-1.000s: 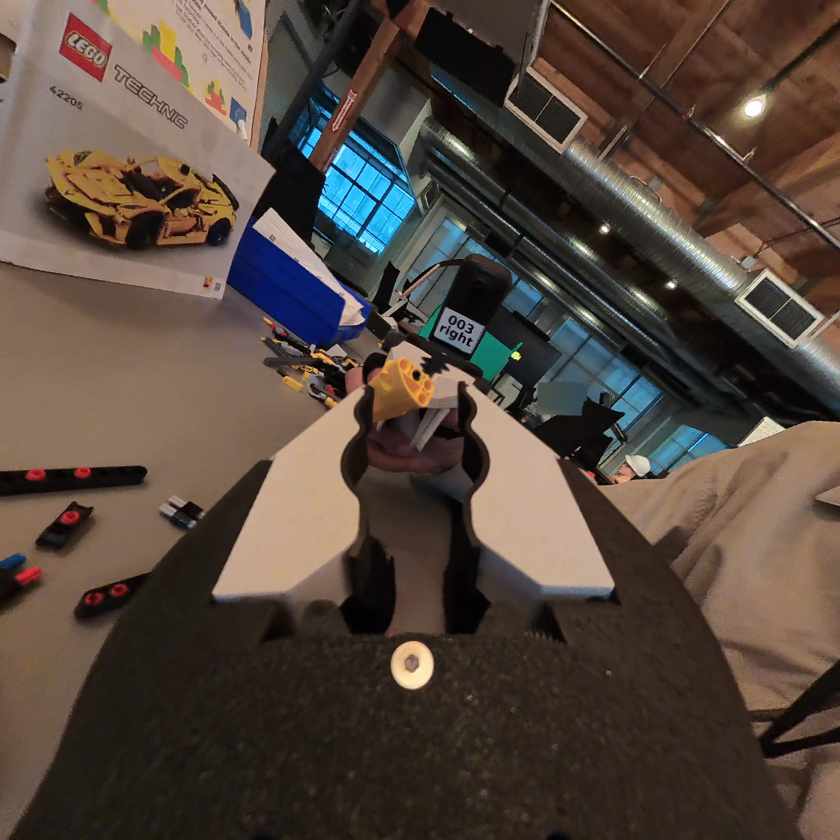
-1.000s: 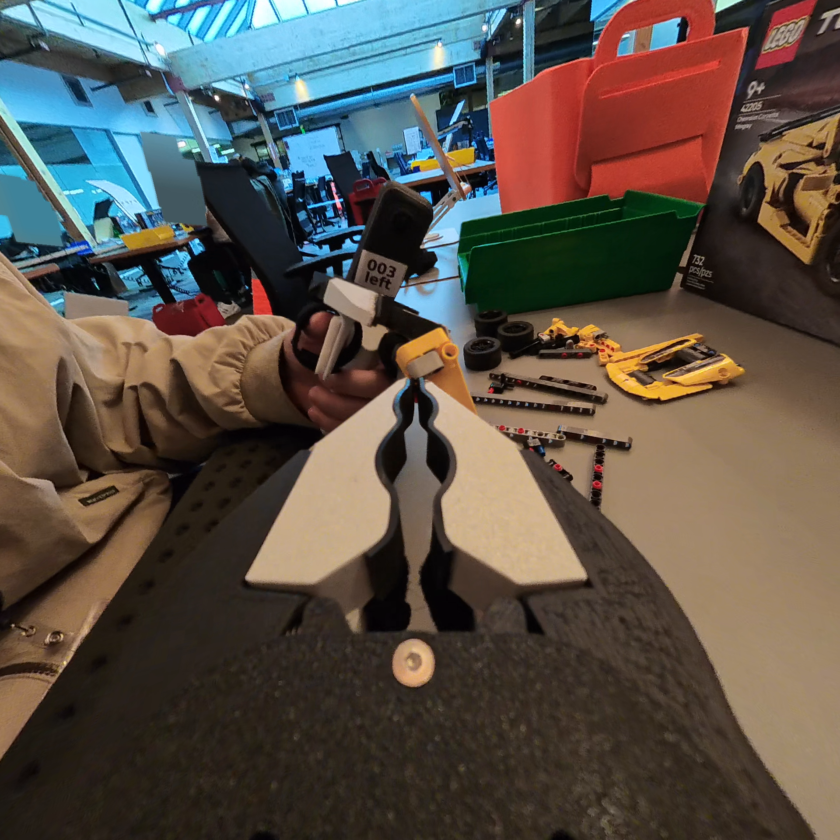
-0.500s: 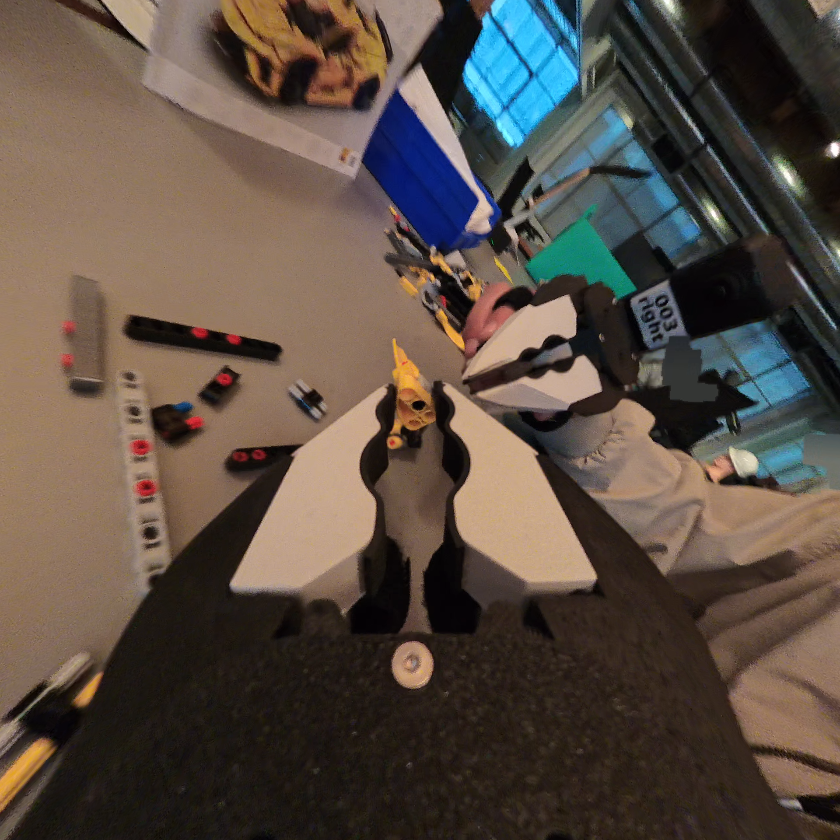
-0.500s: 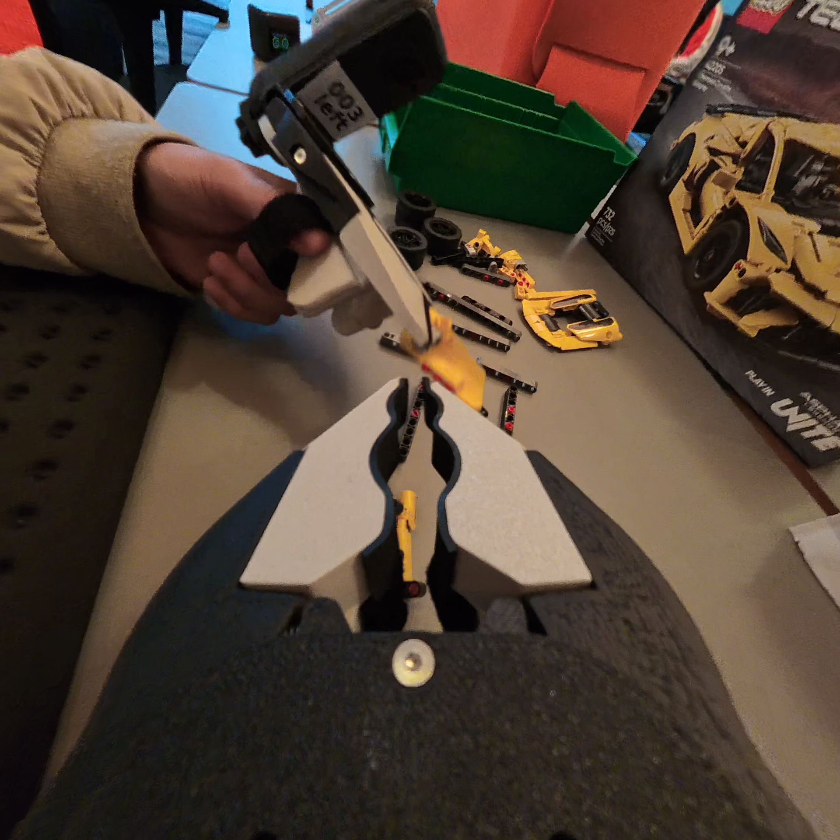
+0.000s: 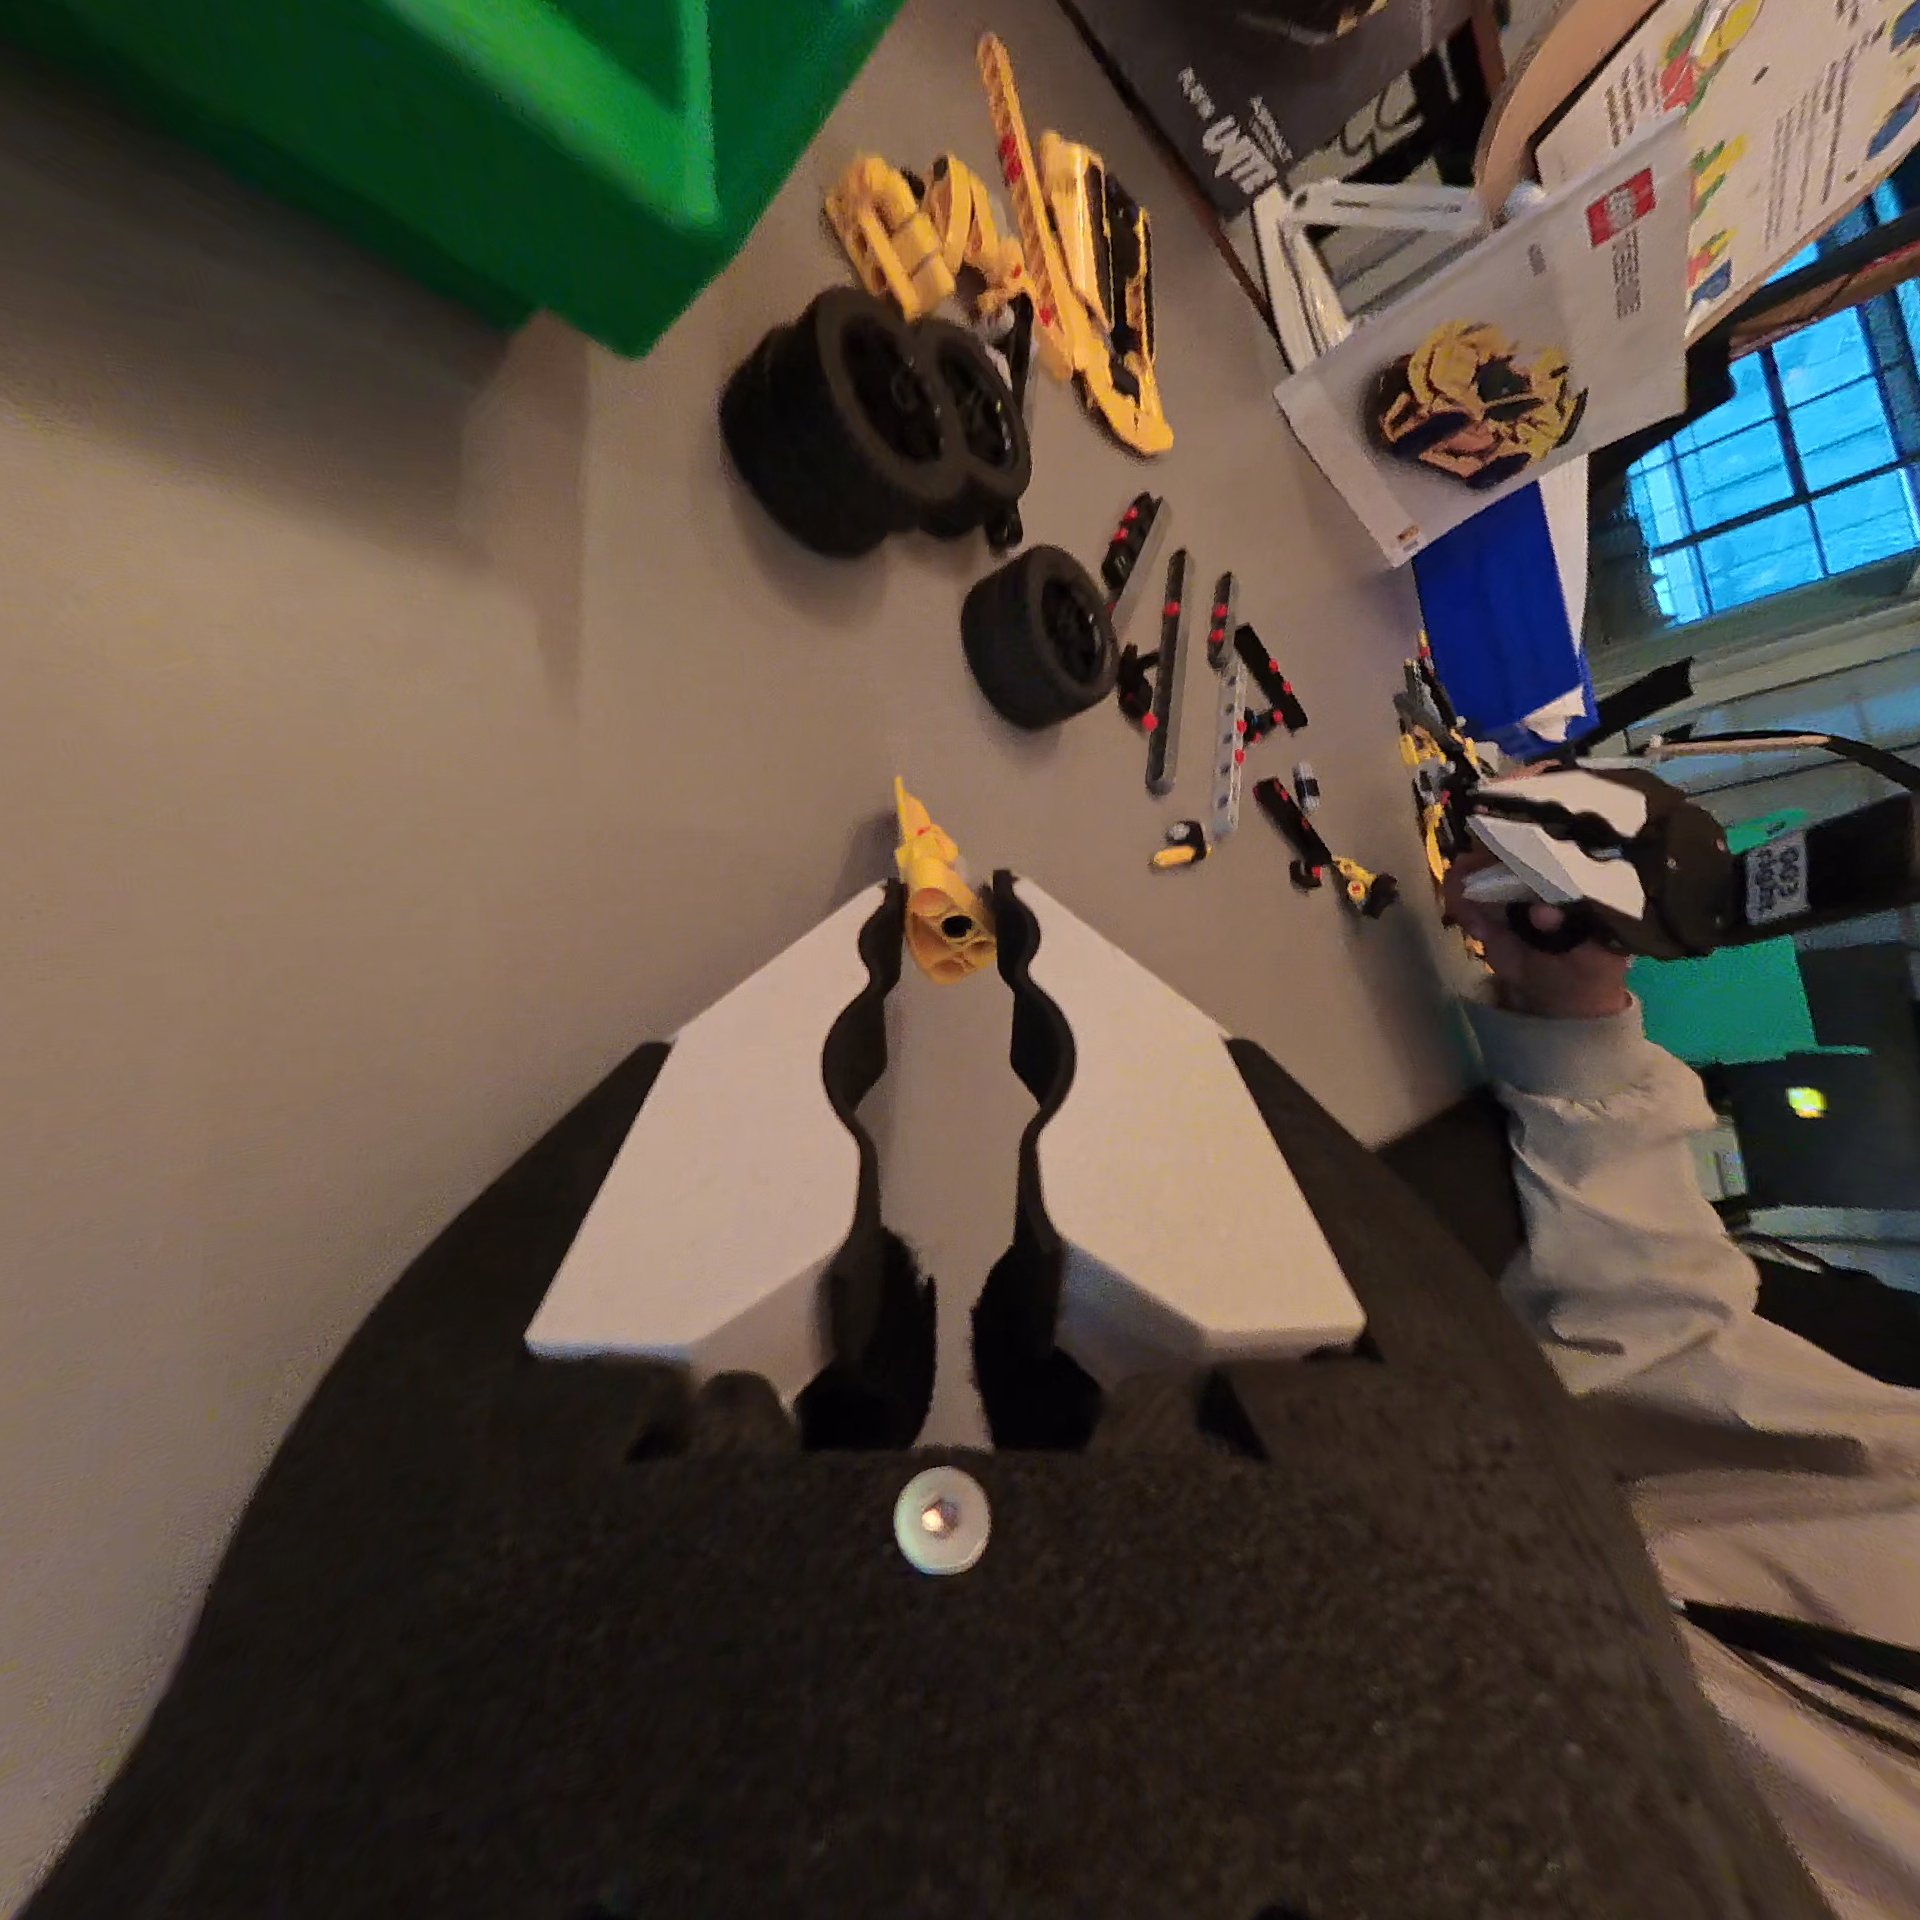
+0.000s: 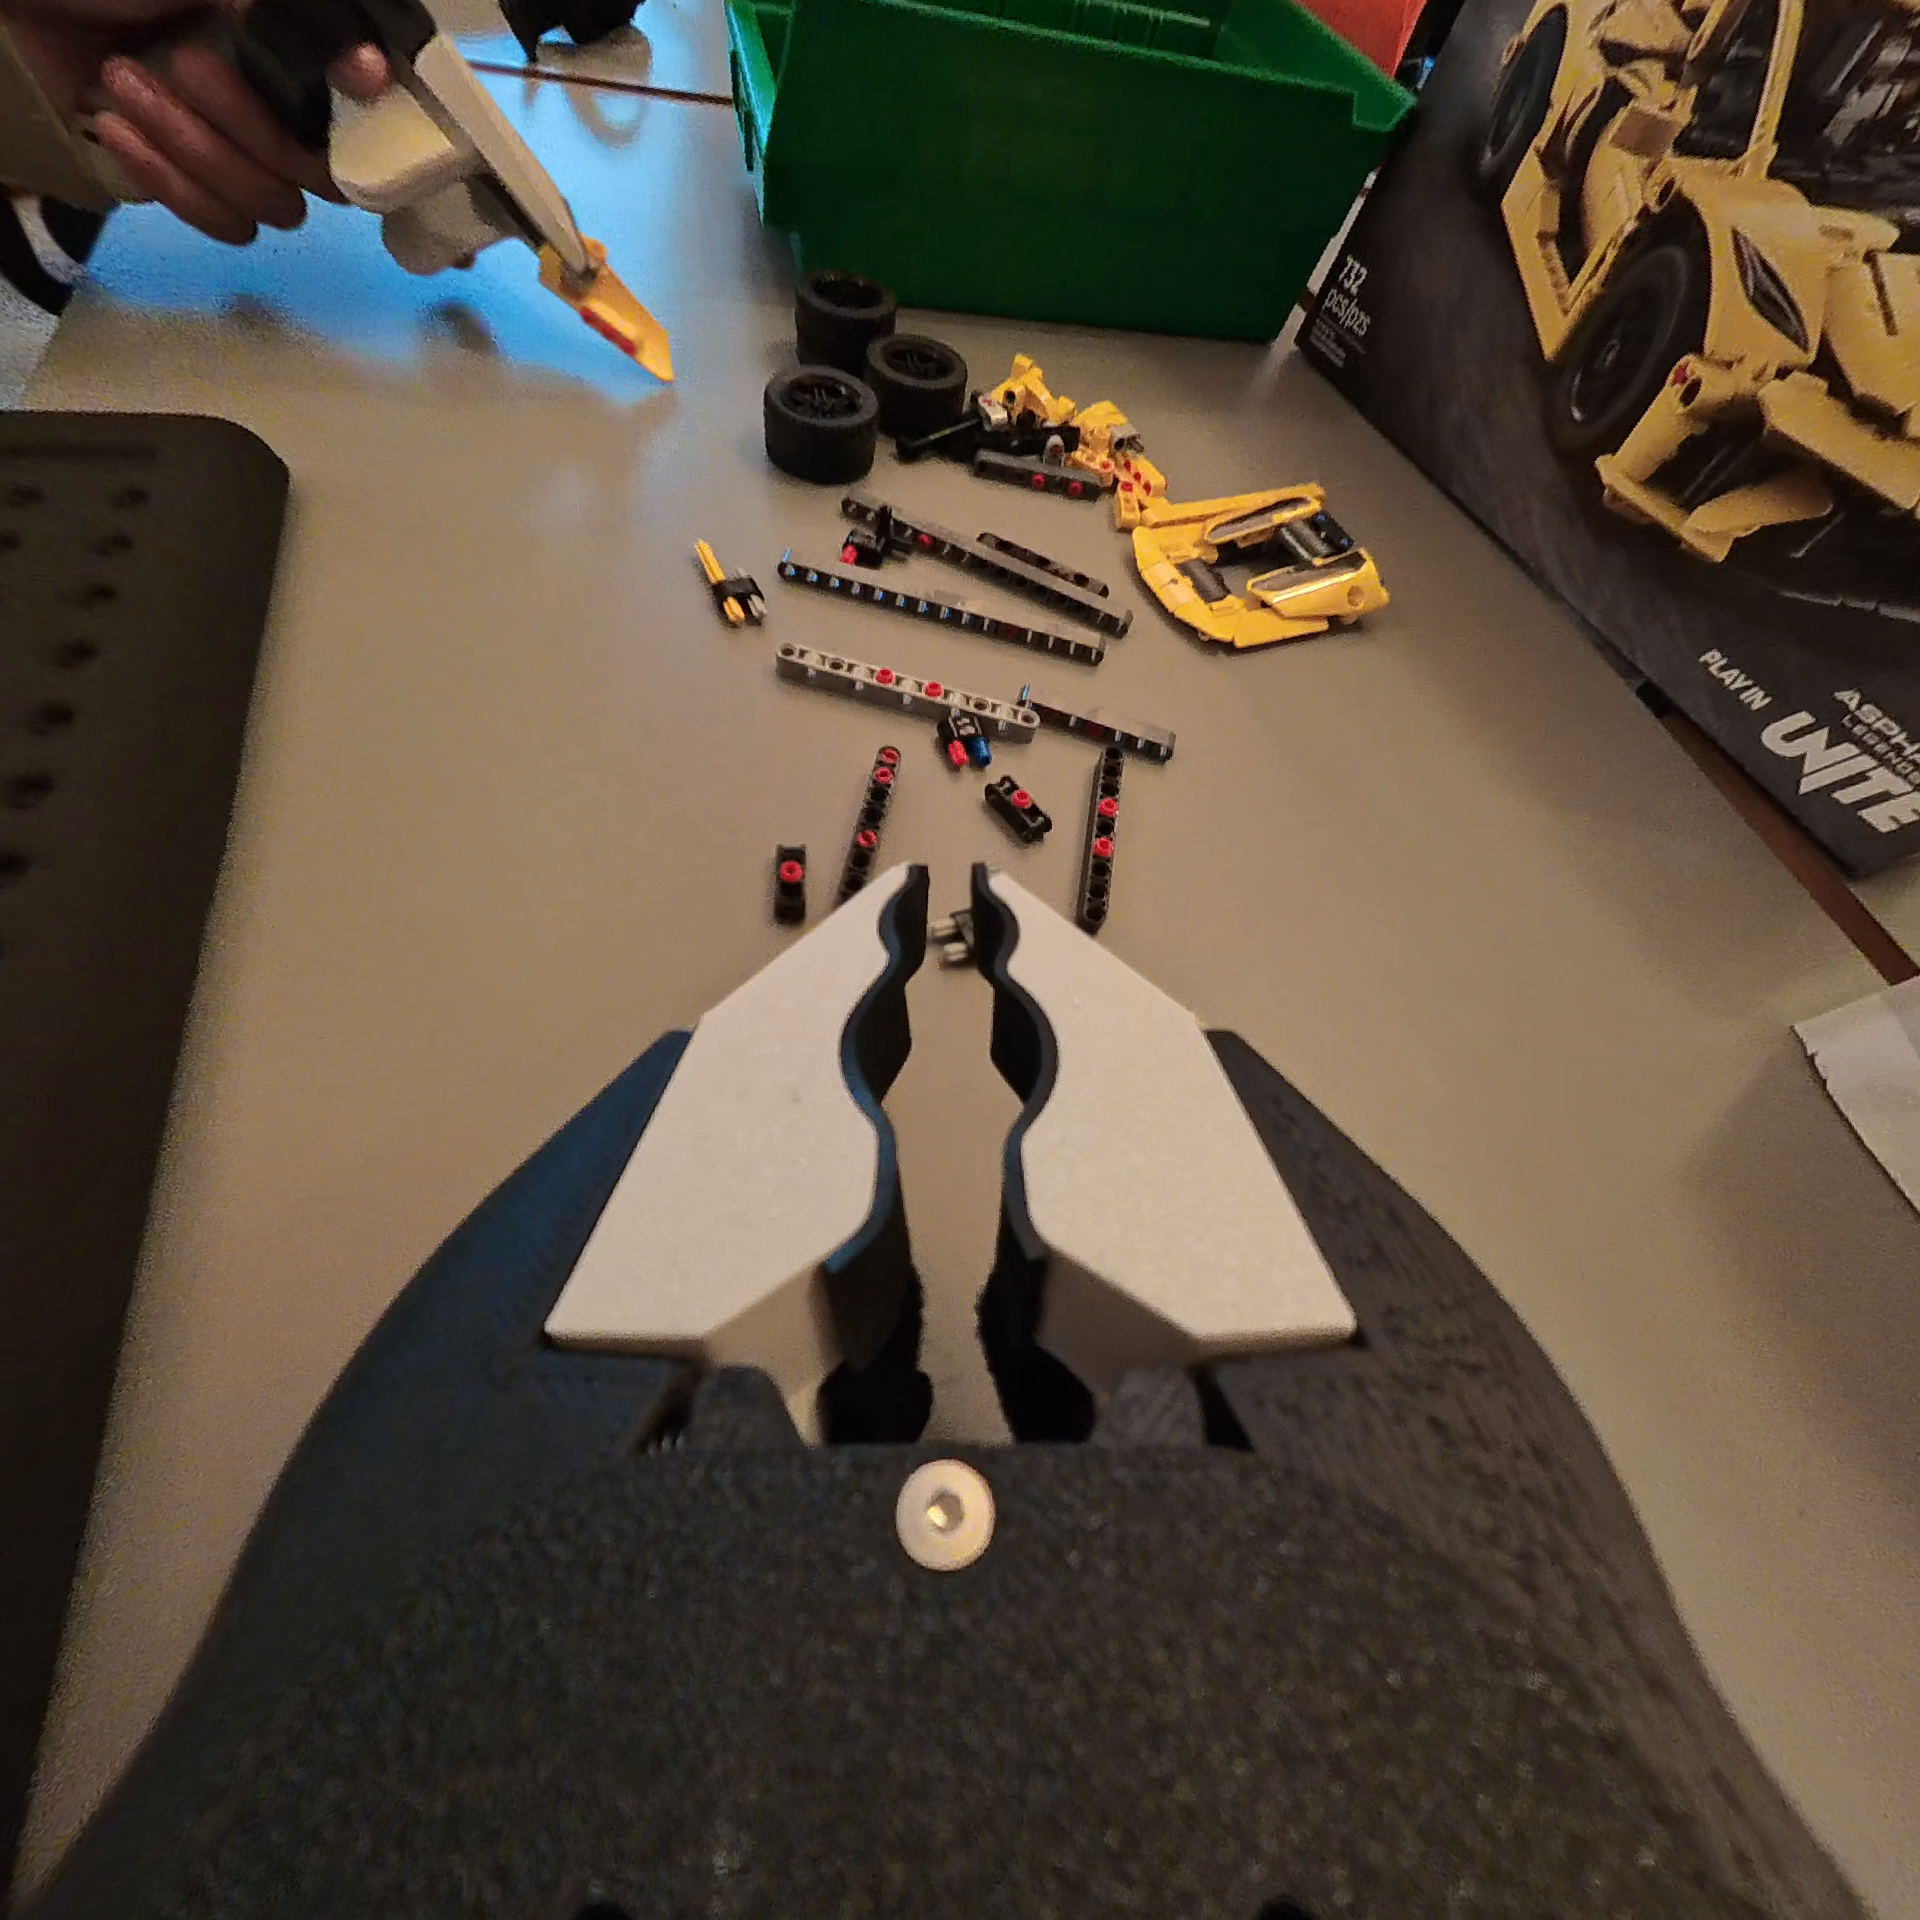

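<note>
Yellow pointed brick piece pinched between the tips of left gripper, jaws pressed onto it, sharp end aimed away over grey table; same piece in upper left of right wrist view, held clear above the tabletop by that gripper and a hand

Right gripper low at frame centre, jaws slightly spread with a narrow gap, nothing clamped; small grey-black pin lying on the table just between the tips, contact not clear

Just beyond: short black beams with red pins, grey beam, long black beams

Farther up: three black wheels, yellow body panel, green bin at top centre, printed box with yellow car along right edge, dark perforated pad at left edge
</note>
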`<state>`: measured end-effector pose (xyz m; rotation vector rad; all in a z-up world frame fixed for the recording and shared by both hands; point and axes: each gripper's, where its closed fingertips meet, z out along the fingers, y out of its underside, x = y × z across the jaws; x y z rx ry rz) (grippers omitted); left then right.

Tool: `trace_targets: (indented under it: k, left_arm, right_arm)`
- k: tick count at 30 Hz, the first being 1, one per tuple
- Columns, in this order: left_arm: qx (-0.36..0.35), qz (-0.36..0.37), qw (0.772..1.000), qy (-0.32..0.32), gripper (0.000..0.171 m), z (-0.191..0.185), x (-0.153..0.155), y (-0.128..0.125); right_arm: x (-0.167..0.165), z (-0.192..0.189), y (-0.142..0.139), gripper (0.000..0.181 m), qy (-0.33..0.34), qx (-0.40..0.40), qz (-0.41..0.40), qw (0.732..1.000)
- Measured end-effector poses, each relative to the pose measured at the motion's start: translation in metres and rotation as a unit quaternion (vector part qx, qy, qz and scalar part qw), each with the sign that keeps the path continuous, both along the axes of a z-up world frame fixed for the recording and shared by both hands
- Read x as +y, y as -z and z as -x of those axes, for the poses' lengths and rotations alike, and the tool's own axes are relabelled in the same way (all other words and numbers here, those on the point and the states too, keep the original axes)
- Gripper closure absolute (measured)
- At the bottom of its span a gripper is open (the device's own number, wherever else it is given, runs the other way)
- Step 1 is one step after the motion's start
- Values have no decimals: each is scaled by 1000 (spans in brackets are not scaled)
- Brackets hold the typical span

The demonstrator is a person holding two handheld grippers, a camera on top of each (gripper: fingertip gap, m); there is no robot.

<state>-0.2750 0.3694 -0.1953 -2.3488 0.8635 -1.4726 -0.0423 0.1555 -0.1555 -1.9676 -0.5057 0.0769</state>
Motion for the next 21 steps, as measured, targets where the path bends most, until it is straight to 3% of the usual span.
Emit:
trace_targets:
  k: [4,7,10,12,15,18,21]
  left_arm:
    - [30,-17,999,10,143,2,1,6]
    - [70,-120,990,-10,135,3,20,-11]
    - [55,-310,949,5,136,-31,39,-71]
    - [77,-394,914,63,136,-72,44,-87]
    - [180,-426,860,218,136,-133,55,-58]
    - [262,-423,781,376,133,-168,72,-19]
    - [279,-382,752,458,132,-191,78,0]
  right_arm:
    - [-1,-7,7,173,8,5,11,1000]
    - [-1,-11,9,173,13,8,14,1000]
    - [0,-14,10,173,16,11,20,1000]
    - [0,-12,10,173,13,14,21,1000]
    - [0,-9,16,173,4,17,31,999]
    - [-2,-8,21,173,-1,12,40,999]
    - [-3,-9,18,173,-2,19,38,999]
